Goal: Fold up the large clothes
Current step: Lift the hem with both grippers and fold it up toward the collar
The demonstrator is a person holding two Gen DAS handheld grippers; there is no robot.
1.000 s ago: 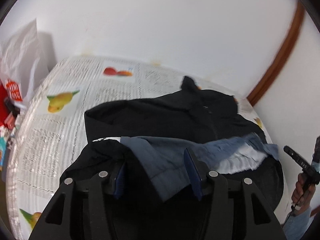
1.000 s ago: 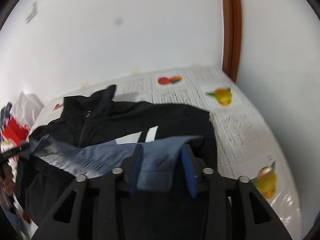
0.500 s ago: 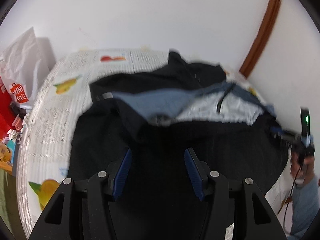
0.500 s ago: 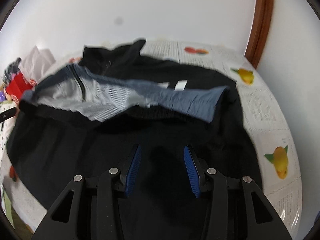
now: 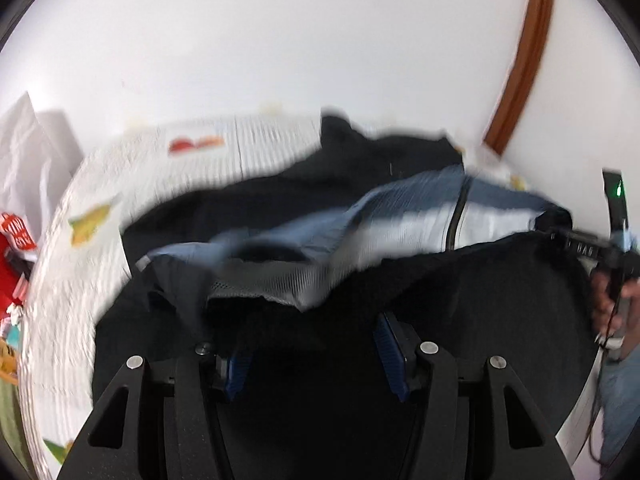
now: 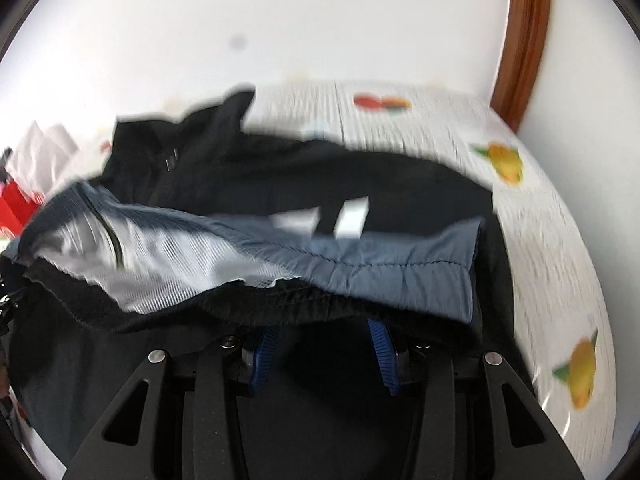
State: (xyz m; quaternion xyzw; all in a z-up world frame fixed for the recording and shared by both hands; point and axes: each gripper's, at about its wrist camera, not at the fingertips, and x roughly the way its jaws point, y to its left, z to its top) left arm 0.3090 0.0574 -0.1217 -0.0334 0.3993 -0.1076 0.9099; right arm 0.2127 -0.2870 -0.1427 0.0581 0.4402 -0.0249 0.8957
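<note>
I see the black jacket [image 5: 360, 208] spread on the desk [image 6: 540, 248], its blue-grey lining folded over the middle. My left gripper [image 5: 316, 354] and right gripper [image 6: 324, 354] hover above the hem, fingers released, grasping nothing.

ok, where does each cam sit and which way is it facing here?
Left wrist: on the left gripper, looking forward over the black jacket toward the white wall; the person's right hand shows at right.
Right wrist: on the right gripper, looking over the same jacket toward the wall and brown door frame; only its own fingers show.
Shared: jacket with its blue-grey lining, fruit-print table cover, wall, door frame.
</note>
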